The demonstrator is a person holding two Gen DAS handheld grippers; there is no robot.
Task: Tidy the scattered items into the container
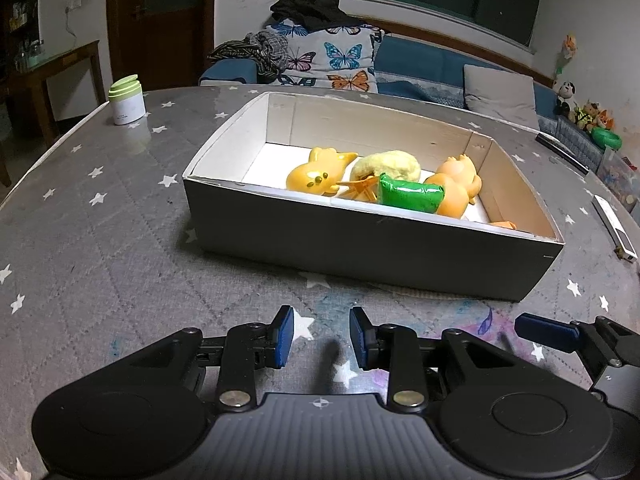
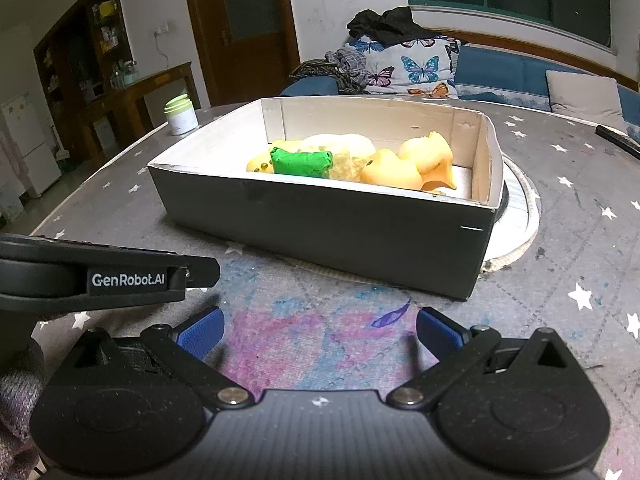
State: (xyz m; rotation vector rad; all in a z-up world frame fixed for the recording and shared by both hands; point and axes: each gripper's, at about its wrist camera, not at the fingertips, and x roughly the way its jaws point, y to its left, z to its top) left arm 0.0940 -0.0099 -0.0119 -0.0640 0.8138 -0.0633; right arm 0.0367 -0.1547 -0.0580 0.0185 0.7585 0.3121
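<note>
Your left gripper's blue-padded fingers stand partly apart with only bare tabletop showing between them; nothing is gripped. Your right gripper has its fingers spread wider, also empty, over a pink-and-blue stained patch of the cloth. Both grippers hang just short of the box's near wall, angled down at the table, side by side; the right one's pad shows at the right edge of the left wrist view, and the left one's body, with its white lettering, crosses the left edge of the right wrist view. The container, an open cardboard box with dark outer walls and a pale inside, sits on the grey star-patterned tablecloth. Inside it lie the toys, bunched toward the middle and right: a yellow-orange cat-faced toy, a pale yellow plush piece behind it, a green shiny packet resting on top of the heap, and an orange squishy figure to its right, touching the packet. A thin orange piece lies beneath them, too hidden to name. Well apart from the box, at the table's far left, stands a white jar with a green lid. A sofa with a butterfly-print cushion is behind the table.
</note>
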